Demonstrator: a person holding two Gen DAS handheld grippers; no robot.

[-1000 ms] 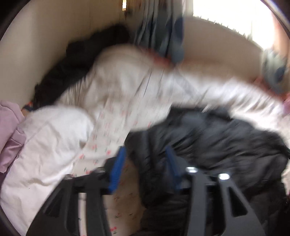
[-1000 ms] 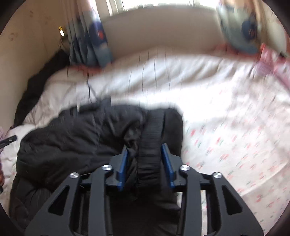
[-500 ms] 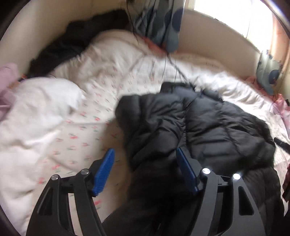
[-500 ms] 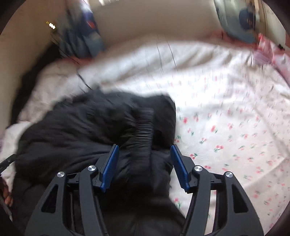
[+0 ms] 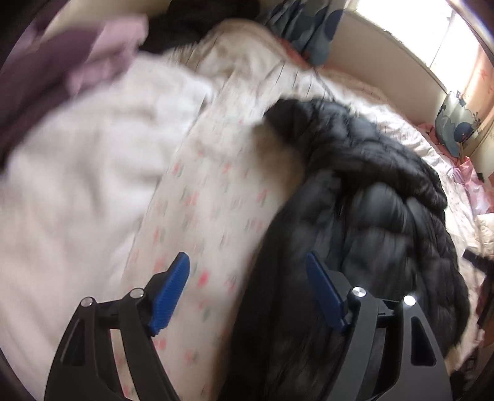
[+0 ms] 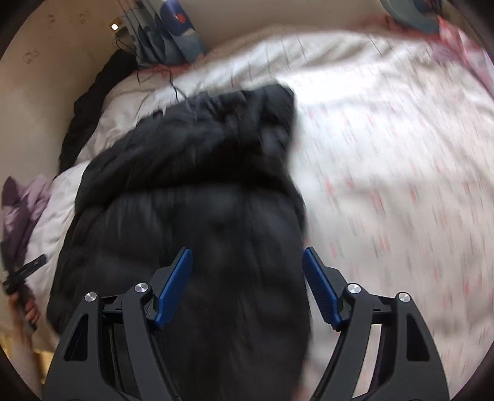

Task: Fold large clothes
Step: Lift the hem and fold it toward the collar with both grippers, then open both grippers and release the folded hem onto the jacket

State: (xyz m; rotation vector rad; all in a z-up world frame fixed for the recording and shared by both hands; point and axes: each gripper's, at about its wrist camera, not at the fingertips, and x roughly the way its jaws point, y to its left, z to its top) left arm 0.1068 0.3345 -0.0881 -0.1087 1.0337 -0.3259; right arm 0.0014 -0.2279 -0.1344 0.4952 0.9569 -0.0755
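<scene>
Both grippers, left point(image 5: 247, 290) and right point(image 6: 247, 287), just opening, released above the black puffer jacket point(image 6: 191, 197); its springy padding may unfold once unheld.

A bed fills both views, covered by a white sheet point(image 6: 386, 172) printed with small pink and green flowers; motion blur smears the pattern. At the head of the bed lies a rumpled white quilt point(image 6: 247, 58) with thin dark lines. A plain white bundle of bedding point(image 5: 77, 172) sits on the left side, with a mauve and purple cloth point(image 5: 71, 58) heaped just beyond it. A dark garment point(image 6: 92, 101) lies against the beige wall. A curtain point(image 5: 311, 24) in blue and grey hangs near the head of the bed, and another patterned curtain point(image 5: 457, 123) hangs at the far right below a bright window point(image 5: 410, 21).
</scene>
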